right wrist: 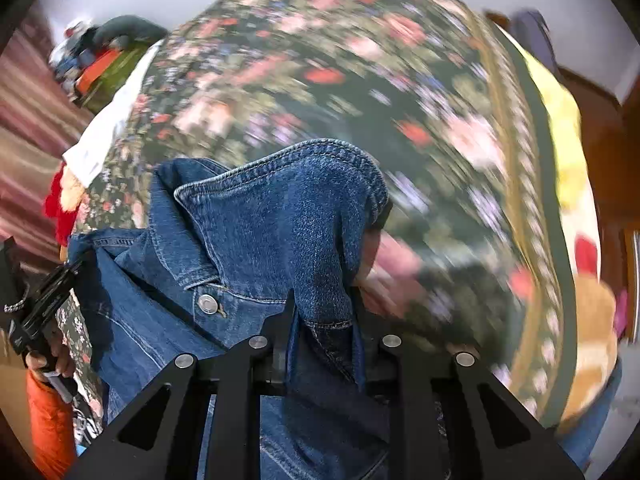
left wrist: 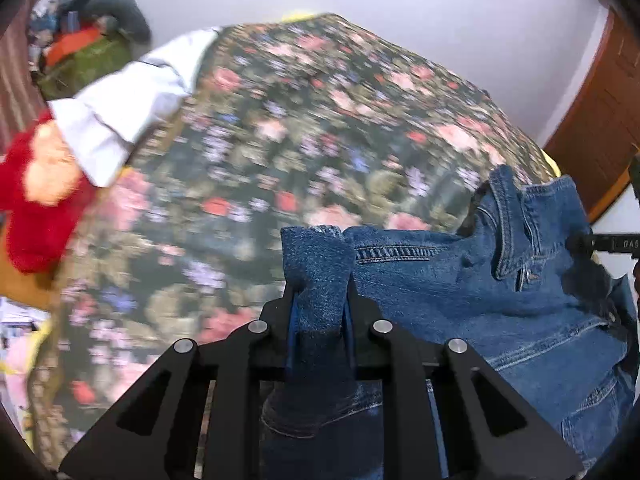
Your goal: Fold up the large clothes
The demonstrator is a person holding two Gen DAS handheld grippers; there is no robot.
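Note:
A blue denim jacket [left wrist: 480,280] hangs between my two grippers above a bed with a dark floral cover [left wrist: 300,140]. My left gripper [left wrist: 319,300] is shut on a bunched fold of the jacket's edge. My right gripper [right wrist: 322,312] is shut on another fold of the jacket [right wrist: 280,216], near the collar and a metal button [right wrist: 207,304]. The right gripper's tip also shows at the right edge of the left wrist view [left wrist: 600,244]. The left gripper shows at the lower left of the right wrist view [right wrist: 44,308]. The background is motion-blurred.
A white garment [left wrist: 132,108] lies on the bed's far left side, next to a red plush toy [left wrist: 36,200]. A pile of clothes [left wrist: 88,40] sits against the white wall. A wooden door [left wrist: 600,120] stands at the right. A yellow blanket [right wrist: 560,128] edges the bed.

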